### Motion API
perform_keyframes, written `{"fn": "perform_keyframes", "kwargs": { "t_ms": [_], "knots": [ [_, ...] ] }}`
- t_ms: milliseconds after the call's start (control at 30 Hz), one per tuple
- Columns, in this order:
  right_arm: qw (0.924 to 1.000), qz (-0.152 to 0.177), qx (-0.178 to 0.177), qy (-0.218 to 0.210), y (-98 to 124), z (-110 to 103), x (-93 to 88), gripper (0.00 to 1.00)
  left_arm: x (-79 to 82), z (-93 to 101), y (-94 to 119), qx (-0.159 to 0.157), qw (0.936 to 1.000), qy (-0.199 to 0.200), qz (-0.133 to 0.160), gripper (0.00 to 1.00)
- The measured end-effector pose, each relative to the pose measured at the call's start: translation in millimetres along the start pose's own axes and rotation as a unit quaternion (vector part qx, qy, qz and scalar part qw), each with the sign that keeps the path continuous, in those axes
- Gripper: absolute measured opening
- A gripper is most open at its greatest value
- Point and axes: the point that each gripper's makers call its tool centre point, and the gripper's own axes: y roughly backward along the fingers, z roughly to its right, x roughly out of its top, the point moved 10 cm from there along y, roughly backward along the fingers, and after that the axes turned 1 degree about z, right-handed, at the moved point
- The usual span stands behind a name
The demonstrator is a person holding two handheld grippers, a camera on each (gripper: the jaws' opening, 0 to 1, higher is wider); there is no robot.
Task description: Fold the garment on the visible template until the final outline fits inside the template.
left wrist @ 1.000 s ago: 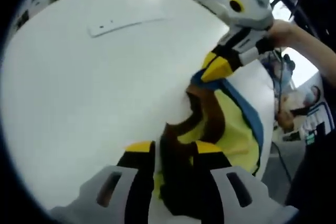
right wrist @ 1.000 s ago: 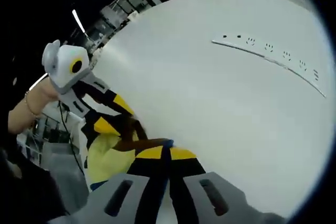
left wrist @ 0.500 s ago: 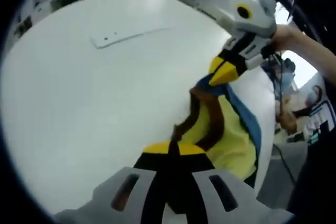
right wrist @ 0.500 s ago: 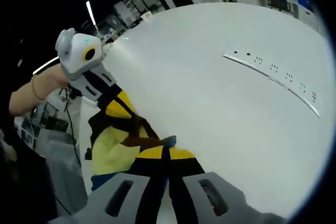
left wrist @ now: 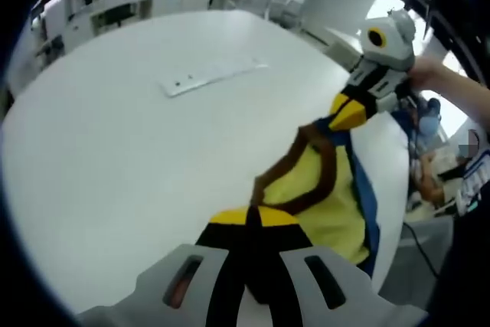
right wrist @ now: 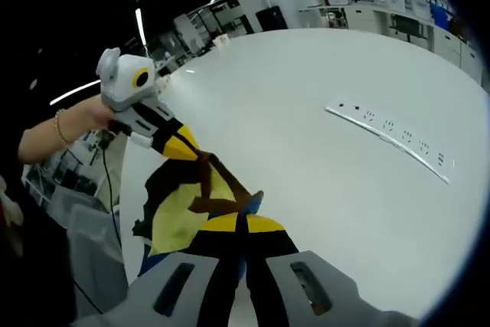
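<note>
Above white table [left wrist: 115, 158], garment [left wrist: 321, 189] stretches between both clamped hand-held grippers.

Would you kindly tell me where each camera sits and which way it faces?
Left gripper view: rides the left gripper, looking across the white table; the right gripper and a hand enter from the right.
Right gripper view: rides the right gripper; the left gripper and a wrist appear at left.
Shared: garment, table, power strip.

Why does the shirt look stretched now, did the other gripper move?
Yes. The right gripper has moved away from the left gripper, pulling the garment taut above the table.
</note>
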Motion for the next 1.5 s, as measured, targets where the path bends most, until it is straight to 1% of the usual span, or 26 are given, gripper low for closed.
{"fn": "perform_keyframes", "kwargs": {
  "t_ms": [100, 200, 367, 467, 533, 567, 633, 700, 833, 867, 1000, 1067, 1133, 1167, 1200, 1233, 1300, 1400, 1500],
  "knots": [
    [0.9999, 0.010, -0.006, 0.005, 10, -5, 0.9, 0.01, 4.0, 3.4, 10, 0.009, 0.9999, -0.002, 0.014, 0.00],
    [0.9995, 0.026, -0.006, 0.013, 20, -14, 1.8, 0.01, 6.8, 9.5, 21, 0.016, 0.9993, -0.002, 0.032, 0.00],
    [0.9982, 0.053, -0.007, 0.029, 35, -31, -0.5, 0.01, 5.9, 18.8, 37, 0.025, 0.9984, -0.005, 0.051, 0.00],
    [0.9976, 0.062, -0.009, 0.030, 42, -37, -2.7, 0.01, 3.7, 25.3, 50, 0.030, 0.9974, -0.002, 0.065, 0.00],
    [0.9968, 0.071, -0.013, 0.033, 46, -41, -3.5, 0.01, 3.4, 30.0, 57, 0.033, 0.9966, 0.001, 0.076, 0.00],
    [0.9960, 0.082, -0.015, 0.031, 51, -46, -4.1, 0.01, 3.3, 33.7, 64, 0.037, 0.9956, 0.004, 0.086, 0.00],
    [0.9948, 0.095, -0.017, 0.033, 56, -51, -5.0, 0.01, 3.4, 38.3, 73, 0.042, 0.9941, 0.009, 0.099, 0.00],
    [0.9939, 0.101, -0.022, 0.037, 59, -55, -6.1, 0.01, 3.5, 40.8, 78, 0.044, 0.9932, 0.011, 0.107, 0.00],
    [0.9912, 0.119, -0.032, 0.048, 69, -64, -8.5, 0.01, 3.5, 53.1, 93, 0.048, 0.9902, 0.009, 0.131, 0.00],
    [0.9903, 0.122, -0.036, 0.057, 73, -67, -8.9, 0.01, 4.0, 57.6, 98, 0.048, 0.9884, 0.006, 0.144, 0.00],
    [0.9860, 0.137, -0.038, 0.086, 88, -81, -5.8, 0.01, 4.9, 69.6, 111, 0.055, 0.9853, -0.005, 0.161, 0.00],
    [0.9837, 0.145, -0.044, 0.097, 95, -86, -3.5, 0.01, 7.8, 76.1, 120, 0.055, 0.9824, -0.012, 0.178, 0.00],
    [0.9806, 0.158, -0.047, 0.105, 102, -91, -0.4, 0.01, 10.5, 80.1, 126, 0.057, 0.9807, -0.015, 0.187, 0.00],
    [0.9784, 0.168, -0.051, 0.109, 107, -94, 2.1, 0.01, 13.5, 82.4, 131, 0.059, 0.9785, -0.021, 0.197, 0.00],
    [0.9749, 0.182, -0.051, 0.118, 111, -98, 5.5, 0.01, 15.8, 84.6, 135, 0.062, 0.9768, -0.024, 0.204, 0.00],
    [0.9735, 0.189, -0.047, 0.120, 114, -101, 7.0, 0.01, 17.3, 85.8, 138, 0.063, 0.9759, -0.024, 0.207, 0.00],
    [0.9713, 0.199, -0.055, 0.118, 120, -103, 10.1, 0.01, 20.0, 88.0, 143, 0.065, 0.9739, -0.024, 0.216, 0.00],
    [0.9675, 0.208, -0.071, 0.126, 127, -109, 14.2, 0.01, 22.7, 93.0, 150, 0.065, 0.9707, -0.026, 0.230, 0.00],
    [0.9649, 0.206, -0.080, 0.142, 130, -117, 15.7, 0.01, 23.1, 97.3, 156, 0.066, 0.9686, -0.026, 0.238, 0.00]
  ]
}}
